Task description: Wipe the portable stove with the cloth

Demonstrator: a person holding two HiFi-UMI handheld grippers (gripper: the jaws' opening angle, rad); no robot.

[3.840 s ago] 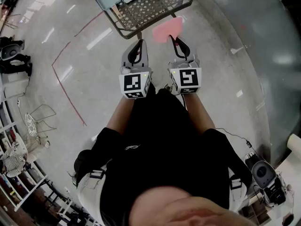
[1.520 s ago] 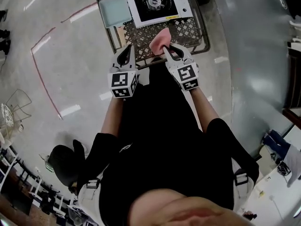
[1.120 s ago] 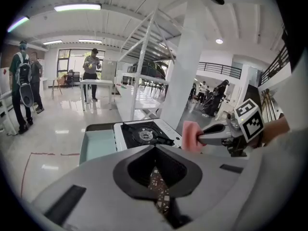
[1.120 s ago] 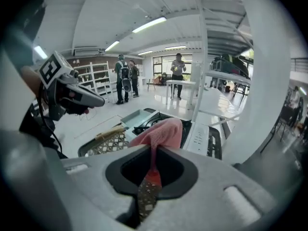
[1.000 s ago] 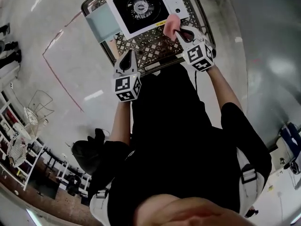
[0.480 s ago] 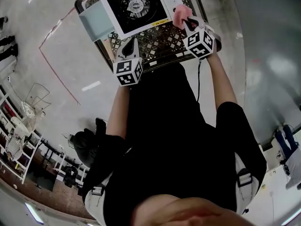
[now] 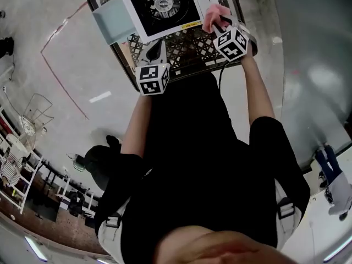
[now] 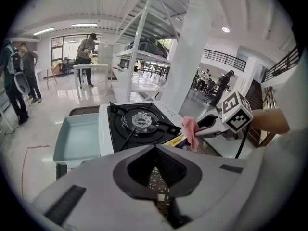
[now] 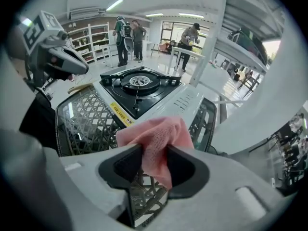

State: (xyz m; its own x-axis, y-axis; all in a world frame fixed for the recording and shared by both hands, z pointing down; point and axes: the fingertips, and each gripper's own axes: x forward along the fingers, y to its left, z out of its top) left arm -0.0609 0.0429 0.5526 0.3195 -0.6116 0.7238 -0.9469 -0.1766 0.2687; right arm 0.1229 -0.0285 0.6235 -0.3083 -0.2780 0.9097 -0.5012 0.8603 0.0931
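The white portable stove [image 7: 159,7] with its black burner top stands on a black mesh table [image 7: 187,48]. The pink cloth [image 7: 214,14] hangs at the stove's near right corner, between the pads of my right gripper [image 7: 217,22]. Those jaws are opening, and the cloth [image 9: 156,138] still sits in the gap of the right gripper [image 9: 154,165]. My left gripper [image 7: 158,47] is shut and empty, above the mesh in front of the stove [image 8: 139,121]. In the left gripper view the cloth [image 8: 191,131] droops from the right gripper [image 8: 211,124].
A pale teal tray [image 7: 113,21] lies against the stove's left side on the table. The mesh table's near rim [image 9: 86,114] is right below my grippers. People stand at shelves and a table far behind [image 9: 127,32]. Polished floor surrounds the table.
Both grippers have come down toward the table. The right one carried the cloth to the stove's near right corner, and its jaws have widened around the cloth.
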